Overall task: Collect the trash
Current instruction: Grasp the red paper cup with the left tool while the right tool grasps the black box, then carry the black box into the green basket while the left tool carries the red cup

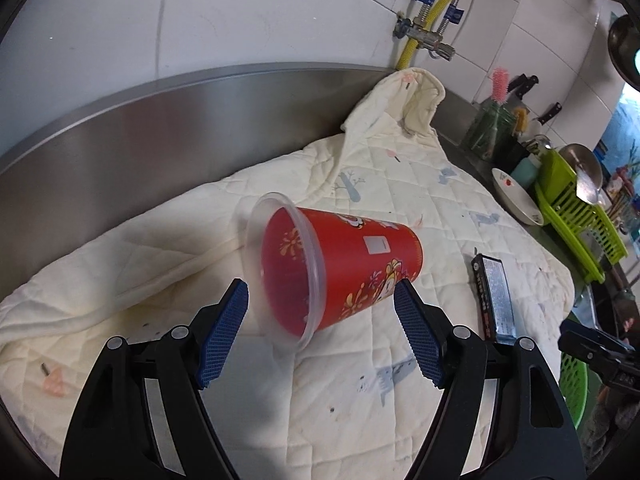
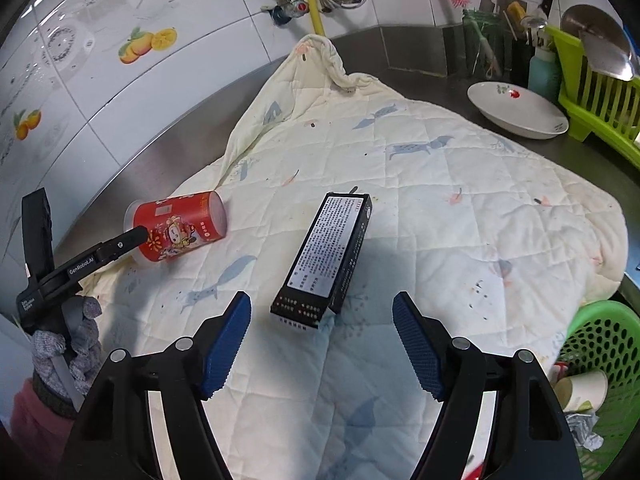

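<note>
A red plastic cup point(image 1: 340, 272) with a clear rim lies on its side on a quilted cream cloth point(image 1: 400, 184). My left gripper point(image 1: 322, 298) is open, its blue pads on either side of the cup's mouth end without gripping it. The cup also shows in the right wrist view point(image 2: 180, 226), with a left finger point(image 2: 120, 246) beside it. A black box point(image 2: 326, 256) with white print lies on the cloth just ahead of my open, empty right gripper point(image 2: 322, 306). The box also shows in the left wrist view point(image 1: 494, 296).
A green perforated basket point(image 2: 600, 360) with a paper cup and crumpled trash stands at the lower right. A white bowl point(image 2: 516, 110), a green dish rack point(image 2: 596, 92) and a knife holder point(image 2: 492, 40) stand at the back right. A steel backsplash point(image 1: 180, 120) and tiled wall run behind.
</note>
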`<state>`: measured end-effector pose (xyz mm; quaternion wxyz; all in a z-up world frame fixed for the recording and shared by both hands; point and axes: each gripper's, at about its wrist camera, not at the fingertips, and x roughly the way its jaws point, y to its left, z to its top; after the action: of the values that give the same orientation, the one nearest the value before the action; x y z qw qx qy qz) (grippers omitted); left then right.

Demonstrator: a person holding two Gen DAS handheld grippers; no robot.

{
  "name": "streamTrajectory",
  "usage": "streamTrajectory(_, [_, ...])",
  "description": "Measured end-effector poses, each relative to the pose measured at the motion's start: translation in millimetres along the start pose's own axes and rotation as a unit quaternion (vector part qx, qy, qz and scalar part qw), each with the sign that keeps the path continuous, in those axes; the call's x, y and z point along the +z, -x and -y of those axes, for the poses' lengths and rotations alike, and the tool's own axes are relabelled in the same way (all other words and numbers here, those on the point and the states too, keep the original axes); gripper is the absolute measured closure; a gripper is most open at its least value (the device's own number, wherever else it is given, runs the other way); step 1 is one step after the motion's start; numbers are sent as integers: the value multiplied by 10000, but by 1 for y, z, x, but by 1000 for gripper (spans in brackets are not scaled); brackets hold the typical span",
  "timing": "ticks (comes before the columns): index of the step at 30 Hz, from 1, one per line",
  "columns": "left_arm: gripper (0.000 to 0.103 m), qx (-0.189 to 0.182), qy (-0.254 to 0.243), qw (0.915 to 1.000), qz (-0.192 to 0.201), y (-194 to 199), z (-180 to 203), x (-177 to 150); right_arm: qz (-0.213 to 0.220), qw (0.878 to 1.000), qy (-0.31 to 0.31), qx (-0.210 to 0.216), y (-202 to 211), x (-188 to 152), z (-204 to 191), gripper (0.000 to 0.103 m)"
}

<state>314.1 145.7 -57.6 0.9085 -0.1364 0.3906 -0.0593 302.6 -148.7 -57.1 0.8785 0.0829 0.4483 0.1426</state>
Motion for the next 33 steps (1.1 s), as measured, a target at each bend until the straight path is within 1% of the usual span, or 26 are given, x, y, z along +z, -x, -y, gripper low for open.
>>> streamTrajectory(1, [30,-32,0,10000,-18,-3,0,0,-17,10000,-12,4,-3,2,-1,32])
streamTrajectory(3, [37,-151,-16,9999,-54,-9,0,1,-49,10000,-45,24,-9,6,-2,32])
streamTrajectory(4, [39,-222,-20,9997,-84,-12,0,1,-69,10000,-46,28,-11,7,-3,32])
streamTrajectory(6, [47,-291,-16,9995,-130,-16,0,1,-104,9999,-38,9,-16,10,-4,33])
streamTrajectory(7, [49,-325,-7,9994,-137,-17,-1,0,-123,9999,-29,-12,-19,12,-6,33])
streamTrajectory(9, [61,-474,2,9988,-141,-19,-1,-1,-165,9999,-23,-29,-27,15,-8,33])
streamTrajectory(10, [64,-554,25,9984,-123,-18,-2,-1,-177,9998,-31,-38,-29,17,-8,34])
streamTrajectory(13, [75,-613,-19,9981,-69,-15,1,-3,-252,9996,-72,-51,-40,21,-10,36])
streamTrajectory(15, [85,-645,-57,9979,-30,-13,5,-3,-291,9995,-44,-142,-48,25,-12,37])
streamTrajectory(17, [91,-714,-30,9974,4,-10,7,-3,-301,9993,-44,-207,-53,27,-13,39])
streamTrajectory(19, [96,-768,-26,9970,57,-6,9,-4,-326,9991,-58,-254,-59,32,-14,40])
streamTrajectory(21, [99,-773,-54,9970,90,-3,13,-5,-357,9987,-59,-348,-65,35,-14,40])
streamTrajectory(25, [99,-782,-94,9968,151,5,17,-7,-496,9973,-26,-545,-77,39,-15,43])
streamTrajectory(31, [99,-836,-94,9962,232,15,21,-8,-625,9962,-108,-600,-89,39,-10,51])
streamTrajectory(32, [99,-841,-101,9961,246,17,22,-9,-633,9960,-95,-631,-90,39,-9,55])
streamTrajectory(33, [99,-844,-107,9960,257,18,22,-9,-639,9958,-84,-643,-91,38,-9,56])
